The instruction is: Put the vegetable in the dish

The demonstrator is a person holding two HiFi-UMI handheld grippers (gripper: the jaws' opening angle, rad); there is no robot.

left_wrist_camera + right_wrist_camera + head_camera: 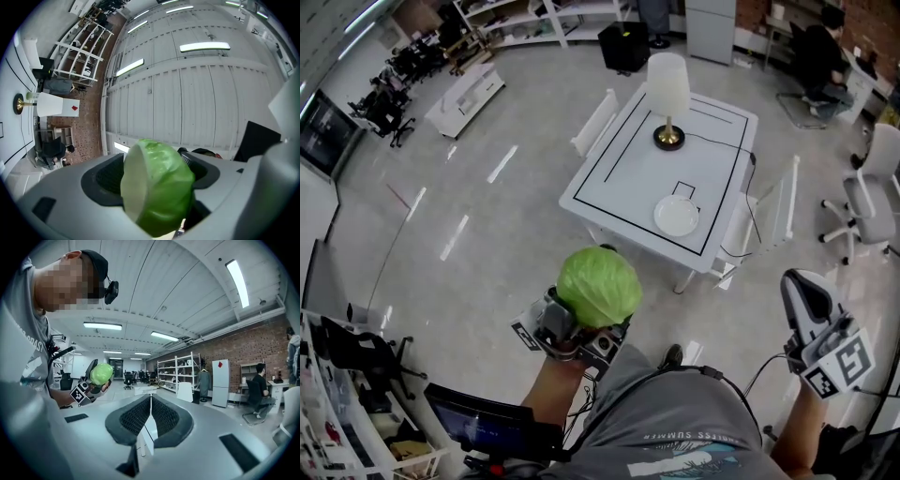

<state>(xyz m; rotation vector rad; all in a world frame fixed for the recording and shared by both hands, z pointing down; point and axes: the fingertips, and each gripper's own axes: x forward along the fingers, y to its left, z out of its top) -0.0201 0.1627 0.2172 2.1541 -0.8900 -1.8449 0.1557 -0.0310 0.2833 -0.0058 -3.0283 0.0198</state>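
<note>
So the left hand-held gripper (pixel 565 330) has the cabbage (pixel 599 286) clamped between its jaws, which stand fairly wide around it. It's held up in the air in front of the person, tipped upward, over the floor (pixel 487 216) and well short of the table (pixel 628 159). In the left gripper view the cabbage fills the gap between the jaws, with a pale flat side facing left and the shiny green side on the right.

The right hand-held gripper (pixel 151 416) is off to the person's right, also over the floor. Its jaws are pressed together with nothing in them, and it points roughly level.

The dish (pixel 676 215) is white and sits empty near the table's near edge, apart from the lamp (pixel 667 94) at the far end. White chairs (pixel 596 120) are pulled up at both sides of the table.
</note>
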